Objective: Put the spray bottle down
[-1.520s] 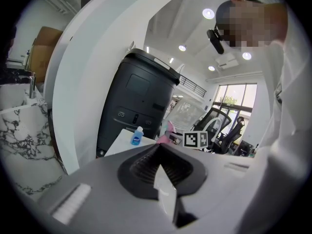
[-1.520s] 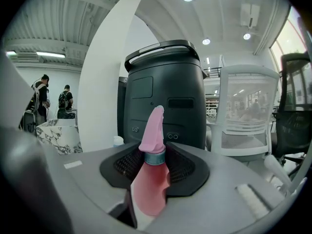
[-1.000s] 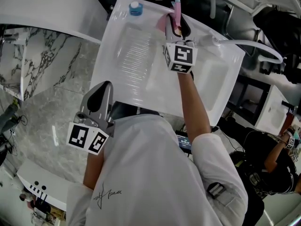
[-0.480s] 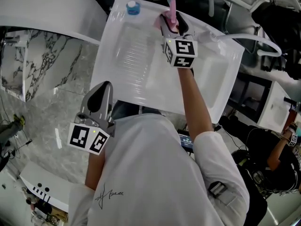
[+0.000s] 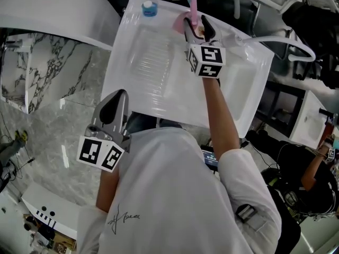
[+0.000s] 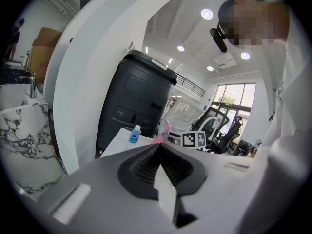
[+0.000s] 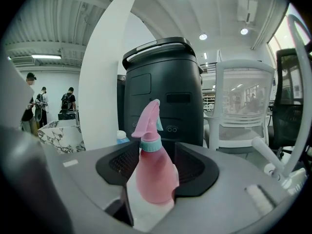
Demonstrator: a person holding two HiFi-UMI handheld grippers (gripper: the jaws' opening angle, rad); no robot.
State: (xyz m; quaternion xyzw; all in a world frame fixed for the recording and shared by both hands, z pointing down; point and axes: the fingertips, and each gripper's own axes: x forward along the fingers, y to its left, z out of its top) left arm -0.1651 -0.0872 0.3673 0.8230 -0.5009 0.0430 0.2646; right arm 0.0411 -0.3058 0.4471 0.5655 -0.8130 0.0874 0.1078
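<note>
Two claws in view. Right claw [image 7: 151, 155]: the jaws have just been opening and now stand wide. The pads sit either side of the pink spray bottle [image 7: 153, 172] without pressing on it. The bottle stands upright on the white table [image 5: 159, 67], near its far edge. A small blue-capped bottle [image 5: 150, 8] stands further along that edge, apart from it. Left claw [image 6: 159, 152]: jaws drawn together, nothing between them, held back by the person's chest and well apart from the spray bottle.

Judgement: the set-down looks essentially done, and only the withdrawal is left.

Risks:
- The bottle sits closer to one pad than the other, so a pull-back that is not straight could catch its shoulder and tip or drag it.
- The bottle is tall on a narrow base. A small knock may topple it, and the table edge just behind leaves little margin.
- Rolling the wrist on retreat would sweep a pad into it the same way.
</note>
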